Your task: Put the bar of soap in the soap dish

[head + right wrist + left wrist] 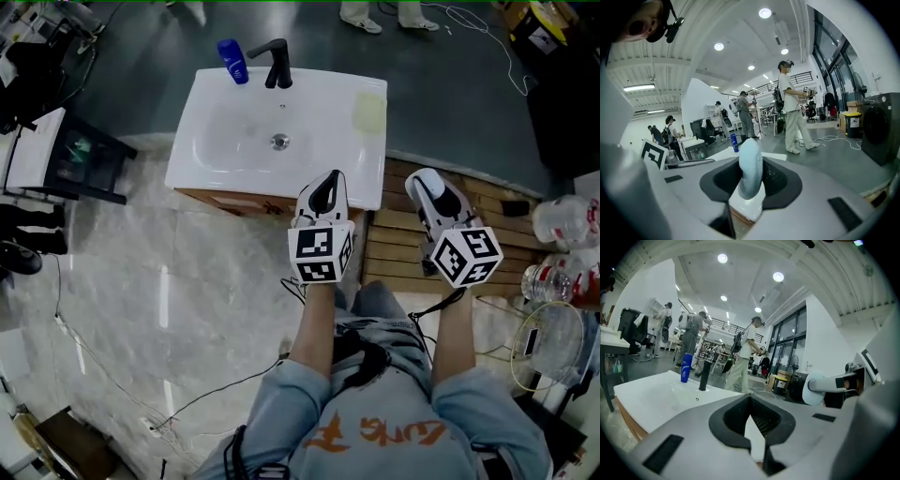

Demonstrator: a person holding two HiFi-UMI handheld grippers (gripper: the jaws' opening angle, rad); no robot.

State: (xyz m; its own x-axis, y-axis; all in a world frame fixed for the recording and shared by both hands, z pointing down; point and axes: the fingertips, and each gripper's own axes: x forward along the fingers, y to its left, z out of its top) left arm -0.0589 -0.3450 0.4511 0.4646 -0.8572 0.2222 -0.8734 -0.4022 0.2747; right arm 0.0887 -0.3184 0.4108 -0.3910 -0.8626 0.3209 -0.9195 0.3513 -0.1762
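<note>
Right hand-held gripper (749,185): jaws half-closed on pale blue soap (751,161), near the sink (225,103); left hand-held gripper (751,401) closed, empty; dish (368,112), apparently at the sink's far corner, bare; placing remains.

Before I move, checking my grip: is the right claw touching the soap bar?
Touching. The right gripper view shows the right claw closed on both sides of the soap bar.
</note>
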